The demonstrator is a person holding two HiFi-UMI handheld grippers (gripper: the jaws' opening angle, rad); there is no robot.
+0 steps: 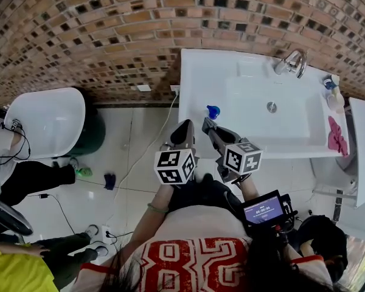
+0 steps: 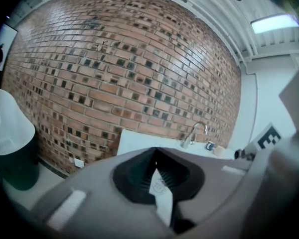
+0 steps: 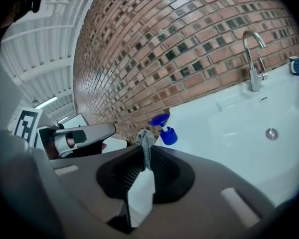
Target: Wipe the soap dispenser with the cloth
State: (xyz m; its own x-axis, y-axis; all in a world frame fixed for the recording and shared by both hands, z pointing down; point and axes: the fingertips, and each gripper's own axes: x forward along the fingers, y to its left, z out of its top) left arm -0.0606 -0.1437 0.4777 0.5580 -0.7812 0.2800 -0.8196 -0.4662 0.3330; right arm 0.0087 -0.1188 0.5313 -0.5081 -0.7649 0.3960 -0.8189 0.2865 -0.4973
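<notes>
The blue soap dispenser point(image 1: 213, 111) point(image 3: 164, 128) stands upright at the front left corner of the white sink counter point(image 1: 201, 84). My right gripper point(image 1: 207, 125) point(image 3: 145, 151) hovers just in front of it, shut on a small grey cloth point(image 3: 145, 144) that sticks up between its tips. The cloth is close to the dispenser but apart from it. My left gripper point(image 1: 185, 126) point(image 2: 156, 152) is beside the right one, off the counter's left edge, shut with nothing in it. The left gripper view does not show the dispenser.
A faucet point(image 1: 292, 62) point(image 3: 253, 59) rises behind the basin point(image 1: 271, 111). A pink cloth point(image 1: 336, 135) and a small cup point(image 1: 330, 83) lie at the counter's right end. A brick wall point(image 1: 109, 35) runs behind. A white rounded fixture point(image 1: 48, 120) and cables occupy the floor at left.
</notes>
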